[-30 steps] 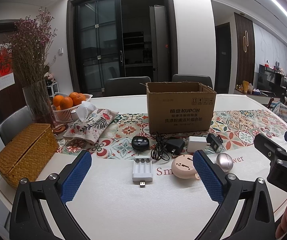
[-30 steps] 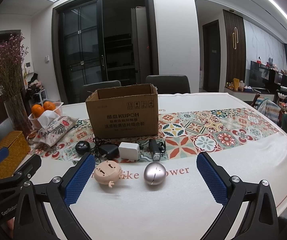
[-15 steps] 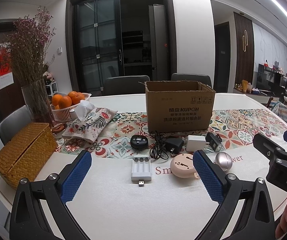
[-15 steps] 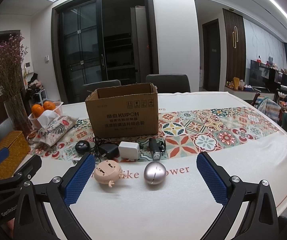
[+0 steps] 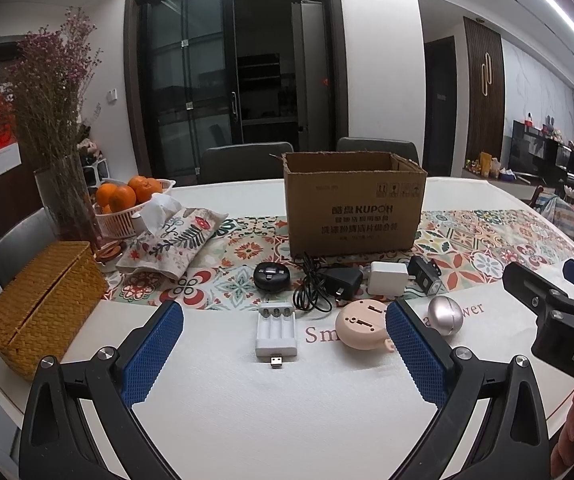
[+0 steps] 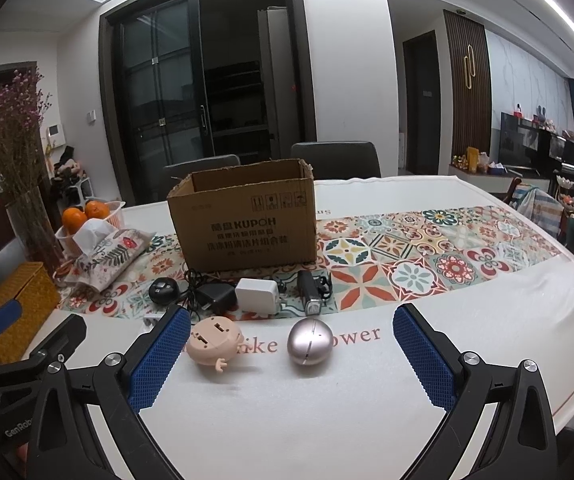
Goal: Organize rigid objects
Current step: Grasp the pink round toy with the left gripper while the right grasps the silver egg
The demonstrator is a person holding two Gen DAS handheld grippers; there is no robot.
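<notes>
An open cardboard box (image 5: 354, 204) (image 6: 243, 222) stands on the patterned runner. In front of it lie a round black case (image 5: 272, 276), a black adapter with cord (image 5: 337, 282), a white charger cube (image 5: 387, 278) (image 6: 257, 295) and a small black device (image 5: 424, 276) (image 6: 311, 292). Nearer me lie a white battery charger (image 5: 276, 334), a pink round gadget (image 5: 361, 326) (image 6: 214, 338) and a silver egg (image 5: 445, 315) (image 6: 309, 341). My left gripper (image 5: 283, 354) is open behind the battery charger. My right gripper (image 6: 291, 360) is open behind the egg.
At the left stand a woven basket box (image 5: 41, 300), a floral tissue pouch (image 5: 171, 242), a basket of oranges (image 5: 127, 206) and a vase of dried flowers (image 5: 69, 200). Chairs stand behind the table. White tablecloth (image 5: 287, 408) lies before me.
The left view has shifted slightly, with the objects sitting a little higher and farther. Both grippers stay open and nothing on the table has moved.
</notes>
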